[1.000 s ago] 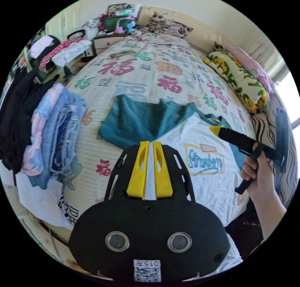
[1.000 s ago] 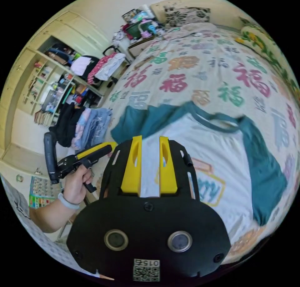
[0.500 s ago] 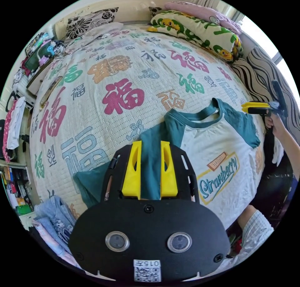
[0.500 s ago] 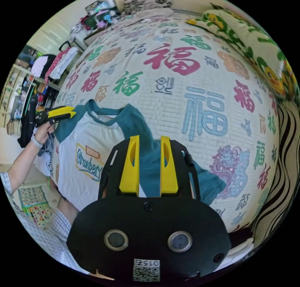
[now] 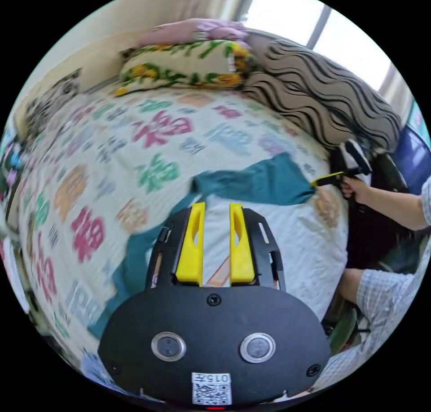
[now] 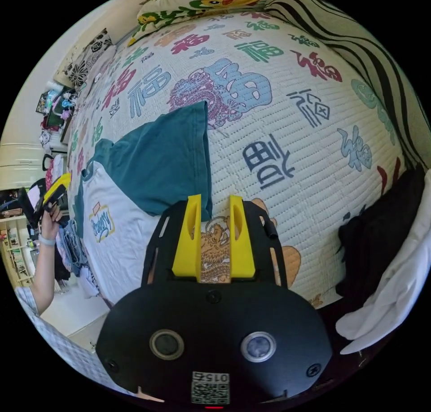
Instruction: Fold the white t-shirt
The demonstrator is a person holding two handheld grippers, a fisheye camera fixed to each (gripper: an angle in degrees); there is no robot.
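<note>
Left gripper view: my left gripper (image 5: 215,205) hangs over the white t-shirt (image 5: 296,237), yellow jaws parted, nothing between them but the shirt's white body seen below. The shirt lies flat on the printed bedspread (image 5: 134,160), one teal sleeve (image 5: 256,185) stretched toward the bed's edge. At that sleeve's tip I see my right gripper (image 5: 324,179), held in my right hand (image 5: 352,188); its jaws look closed from here, but the picture is blurred and I cannot tell whether they touch the cloth. Beyond the bed: a floral pillow (image 5: 179,66), a striped blanket (image 5: 323,93), a bright window.

Right gripper view: my right gripper (image 6: 214,203) has its jaws apart, holding nothing; the bedspread (image 6: 292,116) shows in the gap, and the teal sleeve (image 6: 166,160) lies just beside the left jaw, its edge at the jaw tip. This view gives the shirt (image 6: 121,232) whole: white body, printed chest patch, teal collar. Far off by the other shoulder, my left hand (image 6: 51,214) holds the left gripper (image 6: 60,185); too small to judge its jaws. Dark and white clothes (image 6: 386,259) are heaped at the bed's edge.
</note>
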